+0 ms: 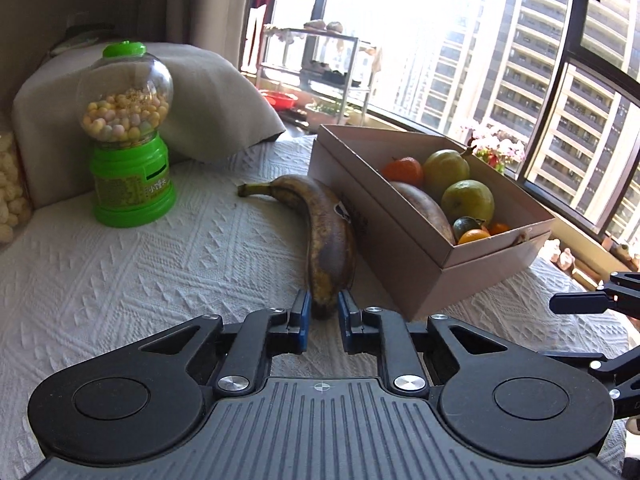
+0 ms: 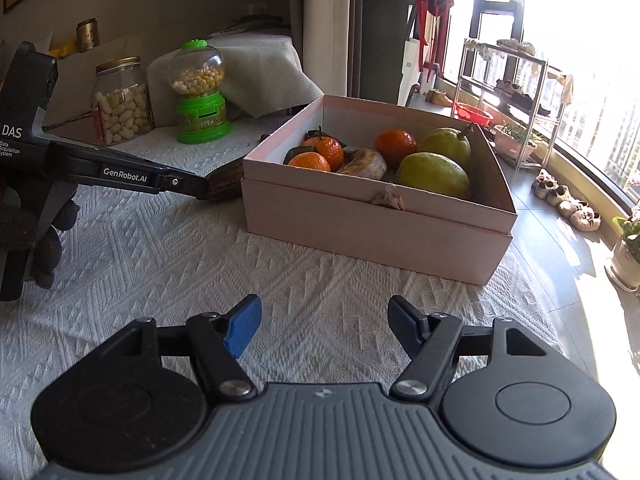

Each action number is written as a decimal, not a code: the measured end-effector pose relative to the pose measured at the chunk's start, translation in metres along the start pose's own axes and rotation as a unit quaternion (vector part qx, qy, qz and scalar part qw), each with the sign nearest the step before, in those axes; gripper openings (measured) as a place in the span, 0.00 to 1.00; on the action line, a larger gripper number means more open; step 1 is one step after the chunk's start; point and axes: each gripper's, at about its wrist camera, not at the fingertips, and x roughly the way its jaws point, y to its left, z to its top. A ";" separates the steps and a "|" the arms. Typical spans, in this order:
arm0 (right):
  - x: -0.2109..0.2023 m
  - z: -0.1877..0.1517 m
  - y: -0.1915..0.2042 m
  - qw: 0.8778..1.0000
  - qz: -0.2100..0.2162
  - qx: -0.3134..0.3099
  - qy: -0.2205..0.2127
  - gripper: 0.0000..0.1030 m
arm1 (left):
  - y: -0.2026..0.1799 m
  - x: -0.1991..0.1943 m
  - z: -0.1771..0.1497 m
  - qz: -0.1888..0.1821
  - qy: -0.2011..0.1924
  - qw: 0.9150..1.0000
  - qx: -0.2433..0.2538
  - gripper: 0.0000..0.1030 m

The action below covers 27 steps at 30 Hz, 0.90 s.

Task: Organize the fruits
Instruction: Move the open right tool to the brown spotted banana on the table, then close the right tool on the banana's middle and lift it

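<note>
A brown overripe banana lies on the white cloth beside the pink cardboard box. My left gripper is shut on the banana's near end, its blue pads against both sides. In the right wrist view the left gripper holds the banana just left of the box. The box holds oranges, two green guavas and another banana. My right gripper is open and empty above the cloth, short of the box.
A green candy dispenser and a jar of peanuts stand at the back of the table, with a cloth-covered object behind. The table's right edge drops to the floor by the window, where a metal rack stands.
</note>
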 end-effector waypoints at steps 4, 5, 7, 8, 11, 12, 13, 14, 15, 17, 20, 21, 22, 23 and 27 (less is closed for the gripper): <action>-0.004 0.033 0.021 0.999 0.036 -0.016 -0.010 0.68 | 0.009 -0.014 -0.002 0.021 -0.027 0.999 -0.023 0.20; -0.003 0.041 0.026 0.999 0.044 -0.013 -0.006 0.68 | 0.011 -0.017 -0.002 0.033 -0.034 0.998 -0.028 0.20; 0.005 0.058 0.036 0.998 0.061 0.009 0.014 0.66 | 0.018 -0.023 -0.003 0.058 -0.050 0.996 -0.048 0.24; 0.009 0.064 0.039 0.997 0.069 0.025 0.024 0.58 | 0.023 -0.025 -0.004 0.071 -0.057 0.994 -0.058 0.24; 0.036 0.079 0.056 0.992 0.071 0.093 0.053 0.52 | 0.040 -0.034 -0.006 0.129 -0.073 0.985 -0.089 0.24; 0.045 0.081 0.063 0.991 0.057 0.112 0.053 0.52 | 0.046 -0.038 -0.007 0.148 -0.079 0.981 -0.100 0.24; 0.054 0.084 0.069 0.989 0.048 0.131 0.055 0.52 | 0.053 -0.042 -0.009 0.162 -0.086 0.977 -0.112 0.25; 0.061 0.085 0.074 0.987 0.043 0.146 0.057 0.52 | 0.059 -0.045 -0.010 0.171 -0.091 0.973 -0.123 0.25; 0.072 0.086 0.081 0.983 0.036 0.168 0.061 0.52 | 0.065 -0.048 -0.011 0.175 -0.095 0.971 -0.132 0.25; 0.087 0.087 0.091 0.980 0.015 0.190 0.065 0.51 | 0.079 -0.052 -0.014 0.181 -0.098 0.967 -0.150 0.25; 0.109 0.087 0.103 0.974 -0.028 0.215 0.066 0.51 | 0.088 -0.056 -0.015 0.181 -0.098 0.964 -0.166 0.25; 0.116 0.086 0.106 0.971 -0.050 0.226 0.065 0.51 | 0.089 -0.057 -0.015 0.178 -0.099 0.964 -0.169 0.25; 0.119 0.087 0.109 0.969 -0.069 0.231 0.050 0.51 | 0.089 -0.059 -0.015 0.174 -0.101 0.965 -0.171 0.25; 0.122 0.090 0.111 0.968 -0.089 0.232 0.042 0.52 | 0.089 -0.060 -0.015 0.172 -0.101 0.965 -0.171 0.25; 0.136 0.095 0.112 0.962 -0.132 0.237 0.028 0.51 | 0.088 -0.059 -0.014 0.162 -0.101 0.967 -0.170 0.25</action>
